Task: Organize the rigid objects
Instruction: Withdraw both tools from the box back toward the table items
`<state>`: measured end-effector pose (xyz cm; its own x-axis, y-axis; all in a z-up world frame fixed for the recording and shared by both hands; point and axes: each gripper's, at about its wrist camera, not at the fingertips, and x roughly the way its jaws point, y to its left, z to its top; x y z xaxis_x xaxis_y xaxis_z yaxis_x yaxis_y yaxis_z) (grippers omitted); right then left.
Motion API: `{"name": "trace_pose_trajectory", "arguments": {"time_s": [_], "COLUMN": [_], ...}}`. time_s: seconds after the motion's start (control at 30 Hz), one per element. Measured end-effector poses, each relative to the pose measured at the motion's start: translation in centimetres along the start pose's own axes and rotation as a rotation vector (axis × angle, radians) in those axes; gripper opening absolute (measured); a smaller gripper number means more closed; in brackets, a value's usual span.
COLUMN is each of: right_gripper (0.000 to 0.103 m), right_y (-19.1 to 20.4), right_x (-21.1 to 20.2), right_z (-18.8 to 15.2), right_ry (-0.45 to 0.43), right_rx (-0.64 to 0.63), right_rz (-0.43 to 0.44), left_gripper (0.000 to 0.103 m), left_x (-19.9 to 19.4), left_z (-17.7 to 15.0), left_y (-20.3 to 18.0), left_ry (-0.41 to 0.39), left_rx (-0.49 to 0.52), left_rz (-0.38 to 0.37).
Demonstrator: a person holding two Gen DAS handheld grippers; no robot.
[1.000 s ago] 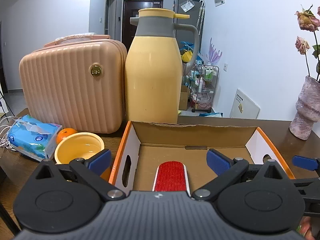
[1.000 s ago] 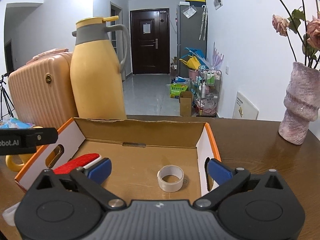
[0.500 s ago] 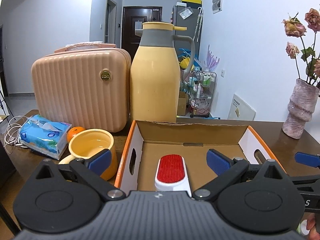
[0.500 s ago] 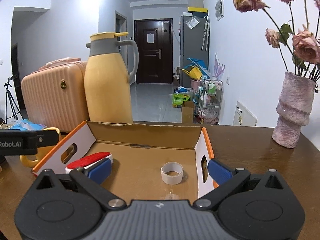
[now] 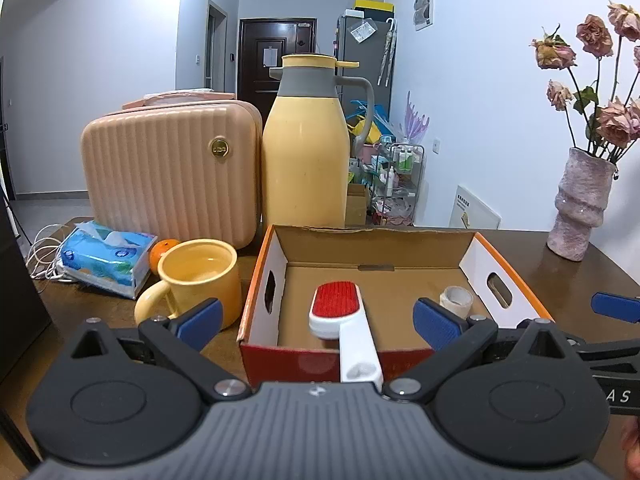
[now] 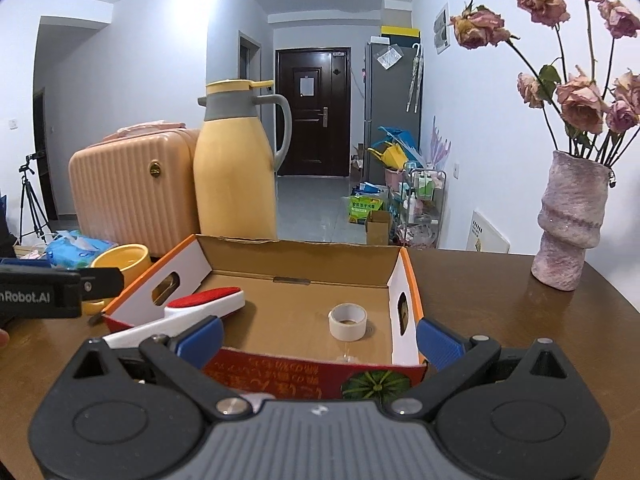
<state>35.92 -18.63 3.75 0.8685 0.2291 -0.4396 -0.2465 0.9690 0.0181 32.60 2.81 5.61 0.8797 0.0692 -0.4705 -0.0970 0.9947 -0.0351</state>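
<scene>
Blue pads, left gripper point(image 5: 318, 320): two, spread wide apart, nothing between them, poised at the near wall of the box.
Right gripper point(image 6: 318, 336): two blue pads likewise held apart, empty, just in front of the box.
Cardboard box point(image 5: 504, 264): one, open-topped, orange-edged, a cut-out handle in each side wall; red front panel with a watermelon picture and writing I could not read.
Lint brush point(image 5: 340, 312): one, red head inside the box, white handle leaning over the near wall.
Tape roll point(image 6: 347, 321): one, lay flat on the box floor, right side.
Beside the box: one yellow mug point(image 5: 200, 280), one orange point(image 5: 162, 250), one tissue pack point(image 5: 106, 258).
Behind: one yellow jug point(image 5: 306, 152), one pink case point(image 5: 172, 172).
Right: one vase point(image 6: 570, 220) of dried roses.
Writing: "nRobot.AI" on the left gripper's side.
</scene>
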Motion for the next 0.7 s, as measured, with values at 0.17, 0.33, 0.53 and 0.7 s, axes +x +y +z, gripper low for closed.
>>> {"name": "trace_pose_trajectory", "arguments": {"time_s": [0.17,0.33,0.53,0.7], "right_gripper": [0.103,0.103,0.103,0.103], "right_y": [0.2,0.6,1.0,1.5], "right_x": [-1.8,-3.5,-5.3,-6.5], "right_z": [-1.0,-1.9,-3.2,-4.4], "right_ry": [-0.008,-0.013,-0.014,-0.005], "right_rx": [0.006,0.001,-0.007,-0.019], "right_rz": [0.012,0.020,0.028,0.039], "left_gripper": [0.103,0.103,0.103,0.103], "left_x": [-1.7,-3.2,-4.7,-5.7], "left_z": [-0.9,-2.0,-3.7,-5.1], "left_y": [0.2,0.2,0.4,0.6], "left_ry": [0.003,0.007,0.023,0.045], "left_rx": [-0.005,-0.004,0.003,0.009], "left_rz": [-0.003,-0.009,-0.014,-0.018]}}
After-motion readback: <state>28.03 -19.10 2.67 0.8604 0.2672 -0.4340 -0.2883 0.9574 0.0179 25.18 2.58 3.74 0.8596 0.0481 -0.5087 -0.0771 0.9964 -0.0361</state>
